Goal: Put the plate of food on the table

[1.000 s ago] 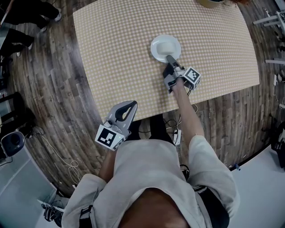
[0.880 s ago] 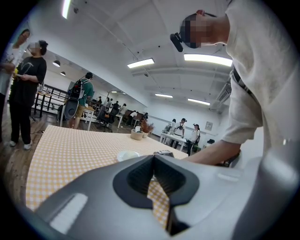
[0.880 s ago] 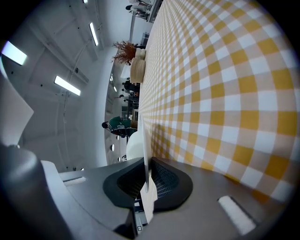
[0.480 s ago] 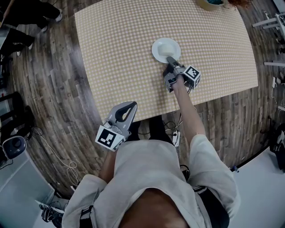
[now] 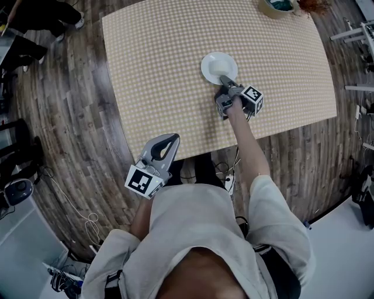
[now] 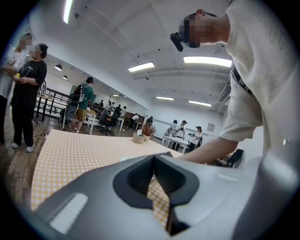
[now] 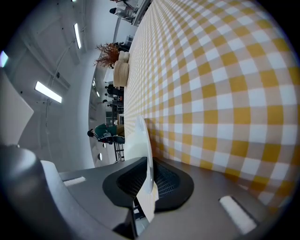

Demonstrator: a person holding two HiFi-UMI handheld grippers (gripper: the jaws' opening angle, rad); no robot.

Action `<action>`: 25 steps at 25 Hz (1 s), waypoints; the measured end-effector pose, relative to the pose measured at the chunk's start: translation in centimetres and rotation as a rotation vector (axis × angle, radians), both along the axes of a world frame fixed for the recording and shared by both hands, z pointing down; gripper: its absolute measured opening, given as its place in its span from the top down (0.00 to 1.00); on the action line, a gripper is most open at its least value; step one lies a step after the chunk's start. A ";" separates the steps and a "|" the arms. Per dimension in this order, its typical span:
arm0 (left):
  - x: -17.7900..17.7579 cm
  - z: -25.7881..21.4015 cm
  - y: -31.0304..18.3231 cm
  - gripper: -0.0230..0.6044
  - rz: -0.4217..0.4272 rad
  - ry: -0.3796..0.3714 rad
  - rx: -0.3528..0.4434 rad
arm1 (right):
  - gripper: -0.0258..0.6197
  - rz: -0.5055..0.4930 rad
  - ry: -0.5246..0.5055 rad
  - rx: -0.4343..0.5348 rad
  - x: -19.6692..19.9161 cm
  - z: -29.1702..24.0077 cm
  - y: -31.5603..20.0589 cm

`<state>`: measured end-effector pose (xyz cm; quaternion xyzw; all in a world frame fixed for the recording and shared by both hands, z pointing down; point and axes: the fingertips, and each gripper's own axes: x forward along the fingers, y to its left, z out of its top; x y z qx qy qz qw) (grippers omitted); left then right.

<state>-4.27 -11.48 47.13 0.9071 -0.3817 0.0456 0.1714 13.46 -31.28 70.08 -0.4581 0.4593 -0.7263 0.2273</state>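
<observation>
A white plate (image 5: pixel 218 66) with a pale lump of food sits at the middle of the checkered table (image 5: pixel 158 70). My right gripper (image 5: pixel 225 81) is shut on its near rim. In the right gripper view the thin plate edge (image 7: pixel 140 140) runs between the two pads of the right gripper (image 7: pixel 149 163), close over the yellow-checked cloth (image 7: pixel 225 84); whether it touches the cloth I cannot tell. My left gripper (image 5: pixel 166 141) hangs shut and empty off the table's near edge, close to the person's body. In its own view the left gripper (image 6: pixel 153 160) points across the table (image 6: pixel 75 150).
A bowl with a dried plant (image 5: pixel 279 4) stands at the table's far right edge, also seen as a pot (image 6: pixel 138 138). Wooden floor surrounds the table. People stand at the left (image 6: pixel 28 89) and further back in the room.
The right gripper keeps its hold on the plate's rim in the same spot on the table. Only the head view has shifted a little. The left gripper has not moved.
</observation>
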 end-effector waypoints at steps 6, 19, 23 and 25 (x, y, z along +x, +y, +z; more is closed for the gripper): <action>-0.5 -0.4 0.4 0.95 -0.010 -0.001 0.009 | 0.84 0.047 -0.044 0.021 0.1 -0.6 0.0; -0.8 -0.8 0.8 0.95 -0.006 0.001 0.020 | 0.62 -0.281 0.274 0.136 -1.1 -1.6 0.0; -0.6 -1.0 0.7 0.95 -0.004 0.013 0.026 | 0.61 -0.432 0.416 0.139 -1.6 -1.7 0.1; -0.2 -1.0 0.9 0.95 0.001 0.019 0.029 | 0.59 -0.509 0.445 0.158 -1.7 -1.8 0.6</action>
